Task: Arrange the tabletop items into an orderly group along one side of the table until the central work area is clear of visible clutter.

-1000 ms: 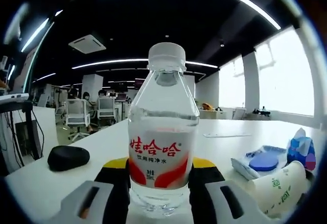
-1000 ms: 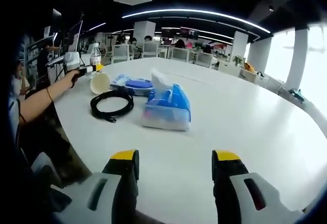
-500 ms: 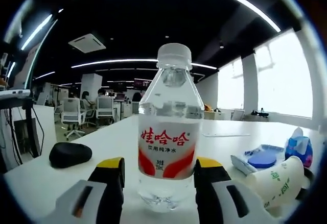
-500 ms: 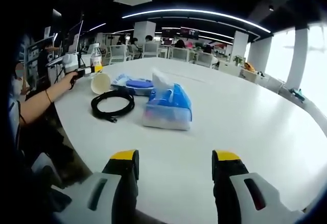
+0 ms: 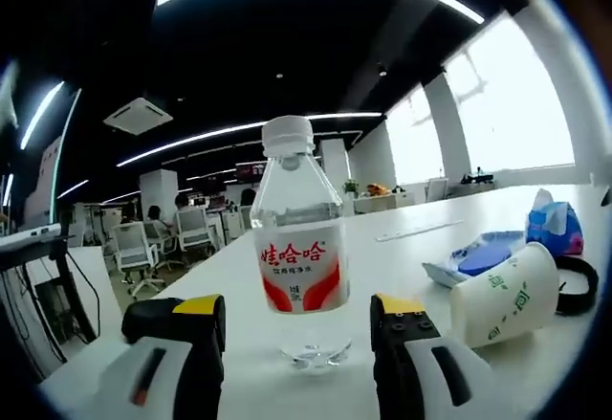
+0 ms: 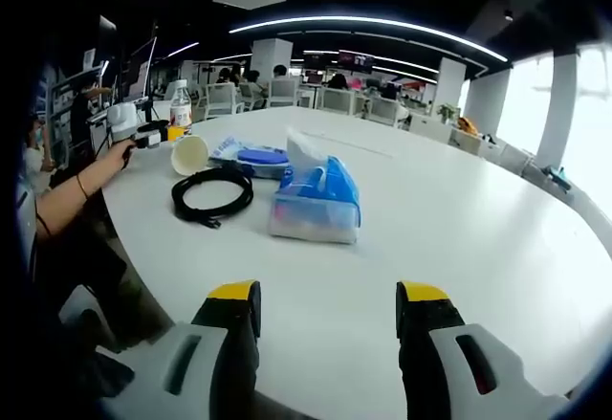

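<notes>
Both tongs stand open. Left gripper (image 5: 298, 329) has its yellow-tipped jaws spread either side of a water bottle (image 5: 296, 276), w/ a visible gap on each side, so nothing is gripped. Bottle stands upright on the white table (image 5: 402, 248), cap on, red-and-white label facing the camera, near the table edge. Right gripper (image 6: 328, 320) has its jaws apart over bare tabletop, holding nothing.

Just right of the bottle in the left gripper view lies a paper cup (image 5: 502, 296) on its side, mouth toward the bottle. Behind it are a flat blue-and-white packet (image 5: 483, 255), a tissue pack (image 5: 555, 227) and part of a coiled black cable (image 5: 574, 286).

Right gripper view shows the whole row along the table's left side: bottle, cup, packet, cable, tissue pack, w/ the rest of the table bare.

Step in hand, as a judgement: bottle looks placed at the end of the row and let go. Next move likely calls for drawing the left gripper straight back w/o clipping the bottle, then maybe standing the cup up.

Pose: left gripper is level and low, pointing along the table. A person's forearm (image 6: 76, 195) reaches in from the table edge to hold it. Right gripper hovers above the near edge, well apart from the items.
</notes>
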### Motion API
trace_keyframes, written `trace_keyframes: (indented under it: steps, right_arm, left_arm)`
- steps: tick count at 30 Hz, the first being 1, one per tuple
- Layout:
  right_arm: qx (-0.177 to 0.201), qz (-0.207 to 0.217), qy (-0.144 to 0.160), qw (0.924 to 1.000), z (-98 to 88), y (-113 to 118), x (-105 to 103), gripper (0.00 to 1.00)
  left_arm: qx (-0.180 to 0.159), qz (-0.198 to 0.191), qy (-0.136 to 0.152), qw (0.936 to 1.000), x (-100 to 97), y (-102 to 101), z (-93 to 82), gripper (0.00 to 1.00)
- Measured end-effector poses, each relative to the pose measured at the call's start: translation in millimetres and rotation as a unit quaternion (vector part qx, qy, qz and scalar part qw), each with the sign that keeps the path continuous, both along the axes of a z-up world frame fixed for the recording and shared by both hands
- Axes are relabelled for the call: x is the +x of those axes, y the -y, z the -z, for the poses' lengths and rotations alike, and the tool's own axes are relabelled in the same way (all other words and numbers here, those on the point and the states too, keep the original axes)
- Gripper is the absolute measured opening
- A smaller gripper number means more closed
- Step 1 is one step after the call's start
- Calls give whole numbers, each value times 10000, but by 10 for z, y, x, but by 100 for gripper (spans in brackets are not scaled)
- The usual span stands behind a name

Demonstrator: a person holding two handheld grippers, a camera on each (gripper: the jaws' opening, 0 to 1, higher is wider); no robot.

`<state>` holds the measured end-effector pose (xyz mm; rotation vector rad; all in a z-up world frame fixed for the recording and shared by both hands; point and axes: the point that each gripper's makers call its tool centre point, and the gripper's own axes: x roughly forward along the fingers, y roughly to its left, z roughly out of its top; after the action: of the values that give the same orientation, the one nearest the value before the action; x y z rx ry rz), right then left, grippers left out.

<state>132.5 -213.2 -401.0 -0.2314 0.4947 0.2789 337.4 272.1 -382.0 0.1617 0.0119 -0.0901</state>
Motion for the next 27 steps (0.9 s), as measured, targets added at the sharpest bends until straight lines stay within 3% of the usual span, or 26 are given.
trace_keyframes:
  steps: [2, 5, 10, 13, 20, 23, 26, 27]
  right_arm:
    - [6, 3, 0, 10000, 1, 4, -6, 55]
    - [9, 16, 12, 10000, -7, 16, -16, 54]
    - [14, 34, 28, 10000, -13, 21, -26, 54]
    - [-57, 2, 14, 10000, 0, 13, -31, 54]
    - [-43, -22, 7, 10000, 1, -3, -31, 55]
    - [-17, -25, 54, 10000, -18, -3, -24, 55]
    - [-45, -23, 46, 10000, -16, 7, -31, 55]
    - [-51, -21, 47, 10000, -15, 10, -34, 55]
  left_arm:
    - [133, -25, 19, 9999, -49, -2, 2, 61]
    - [874, -282, 88, 9957, -167, -45, -6, 60]
    - [1571, -179, 204, 9872, -283, 81, -21, 58]
    - [1804, -188, 172, 9833, -319, 117, -43, 58]
    - [1891, 7, 303, 9815, -369, 202, -122, 58]
    - [2361, -32, 448, 9707, -414, 213, -210, 57]
    - [2651, 164, 566, 9624, -472, 285, -270, 57]
    - [2966, 263, 561, 9530, -505, 322, -273, 56]
